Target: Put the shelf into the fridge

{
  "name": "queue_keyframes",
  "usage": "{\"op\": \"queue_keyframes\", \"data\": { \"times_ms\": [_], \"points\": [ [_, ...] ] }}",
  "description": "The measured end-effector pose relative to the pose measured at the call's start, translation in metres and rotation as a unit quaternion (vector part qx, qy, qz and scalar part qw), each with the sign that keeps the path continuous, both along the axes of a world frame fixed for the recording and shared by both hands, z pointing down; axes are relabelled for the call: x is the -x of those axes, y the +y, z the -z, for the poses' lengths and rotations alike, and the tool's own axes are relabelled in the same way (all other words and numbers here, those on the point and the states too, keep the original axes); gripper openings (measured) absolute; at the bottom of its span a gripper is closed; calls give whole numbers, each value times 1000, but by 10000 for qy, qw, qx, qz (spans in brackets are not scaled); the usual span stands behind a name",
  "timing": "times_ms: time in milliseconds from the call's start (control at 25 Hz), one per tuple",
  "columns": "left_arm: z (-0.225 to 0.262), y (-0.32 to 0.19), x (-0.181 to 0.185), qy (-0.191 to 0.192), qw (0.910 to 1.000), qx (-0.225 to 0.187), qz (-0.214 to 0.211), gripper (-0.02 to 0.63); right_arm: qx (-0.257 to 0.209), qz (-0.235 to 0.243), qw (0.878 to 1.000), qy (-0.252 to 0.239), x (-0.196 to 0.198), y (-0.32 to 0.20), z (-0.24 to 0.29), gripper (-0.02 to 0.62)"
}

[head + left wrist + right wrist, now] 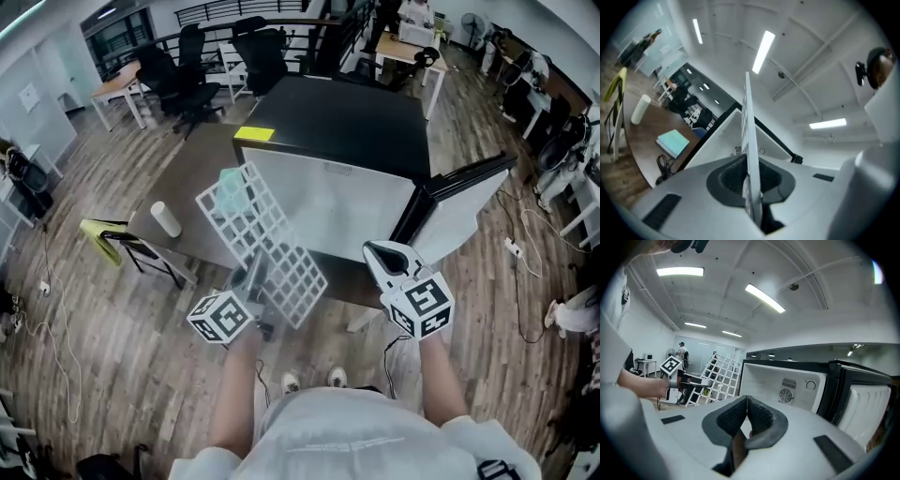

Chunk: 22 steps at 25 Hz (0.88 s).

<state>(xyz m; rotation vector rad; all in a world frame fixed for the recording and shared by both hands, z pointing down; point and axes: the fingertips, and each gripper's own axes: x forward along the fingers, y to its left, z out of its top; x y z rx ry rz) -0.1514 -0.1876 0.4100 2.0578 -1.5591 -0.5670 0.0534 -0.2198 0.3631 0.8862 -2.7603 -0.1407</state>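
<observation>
So the left hand-held gripper [246,292] is clamped on the shelf [262,246], a white grid panel. In the left gripper view the shelf [751,140] runs edge-on straight between the 2 jaws, with both pads pressed against it. It's held up in the air, tilted, low corner at the gripper and far corner up and to the left. It sits just in front of the fridge [337,187] on its left side, not inside yet.

The fridge is a small one with a black top. Its door [464,202] is swung open to the right, and there's a yellow note [254,134] stuck on the top's near-left corner. From the right gripper view you look right into the white inside [787,385], with a fan grille and a dial on the back wall. The shelf [719,378] shows off to the left there.

The right hand-held gripper [379,253] is up by the bottom of the door, well apart from the shelf. Its jaws are pressed together with nothing between them [746,416].

Left of the fridge is a brown worktop [192,234] with a white cylinder [166,219] and a teal book [672,142] on it.
</observation>
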Motion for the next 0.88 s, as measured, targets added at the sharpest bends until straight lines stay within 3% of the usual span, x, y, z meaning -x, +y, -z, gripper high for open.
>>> {"op": "queue_keyframes", "data": {
  "times_ms": [120, 320, 400, 680, 880],
  "points": [
    [-7, -8, 8, 942, 9955, -16, 115, 40, 26, 11, 9998, 177, 10, 10, -12, 17],
    [-22, -12, 12, 1996, 9797, 12, 174, 40, 260, 284, 9980, 503, 33, 38, -36, 22],
    [-24, -14, 13, 2384, 9710, -60, 133, 40, 365, 464, 9963, 623, 42, 52, -44, 88],
    [-23, -30, 10, 2687, 9632, -96, 2, 40, 574, 1230, 9807, 1406, 74, 93, -73, 215],
    [-26, -35, 3, 2802, 9598, 46, -160, 40, 605, 1084, 9736, 1918, 86, 100, -95, 230]
  ]
}}
